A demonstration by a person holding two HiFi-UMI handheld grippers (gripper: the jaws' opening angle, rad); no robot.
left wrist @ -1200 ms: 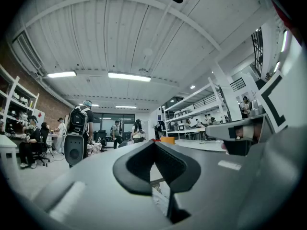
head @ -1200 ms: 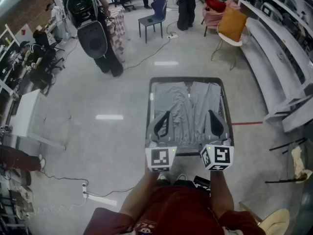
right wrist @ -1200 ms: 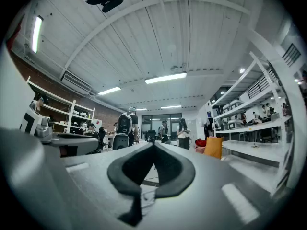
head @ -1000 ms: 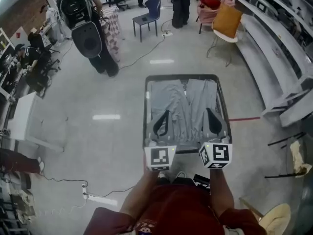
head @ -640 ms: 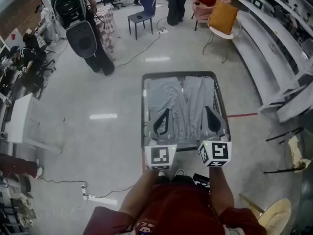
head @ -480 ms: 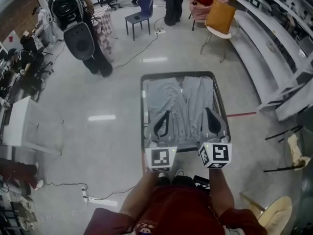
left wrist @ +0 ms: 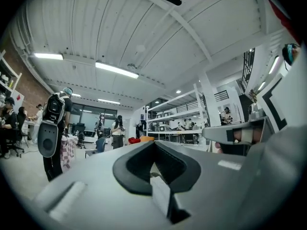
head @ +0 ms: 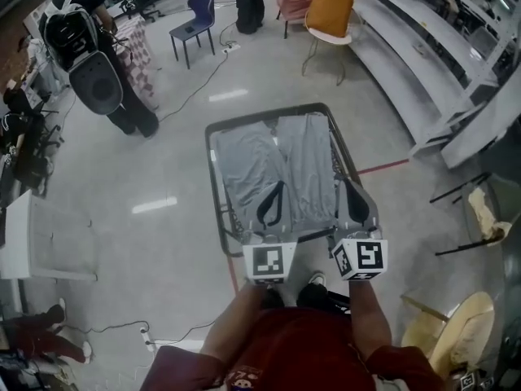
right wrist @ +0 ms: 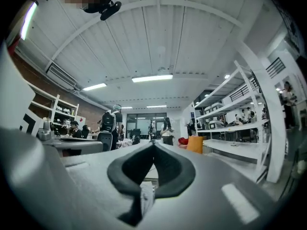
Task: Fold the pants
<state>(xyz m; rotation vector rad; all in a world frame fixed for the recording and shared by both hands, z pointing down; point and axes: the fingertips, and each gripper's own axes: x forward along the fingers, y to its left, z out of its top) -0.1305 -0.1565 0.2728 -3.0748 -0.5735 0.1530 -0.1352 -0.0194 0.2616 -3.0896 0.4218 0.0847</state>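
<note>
Pants (head: 285, 157), grey, lie flat on a dark-rimmed table (head: 260, 116) at centre and cover most of its top. Surroundings, left to right: a white desk (head: 37, 239), a person (head: 122, 108) with a black backpack (head: 85, 59), a blue chair (head: 189, 24), a chair with an orange cushion (head: 330, 6), and white shelves (head: 423, 55). All stand apart from the table.

The long axis of the pants runs away from the wearer of the camera. The waist is at the near edge and the two legs lie side by side toward the far edge, leaning slightly left.

Over the waist end, the left gripper (head: 275, 195) has its jaws closed together, and so does the right gripper (head: 352, 195). Whether either pinches cloth cannot be told.

Compared with the earlier head view, the table appears turned with its far end swung left. Both grippers sit over the same waist positions, with their jaws closed as before.
</note>
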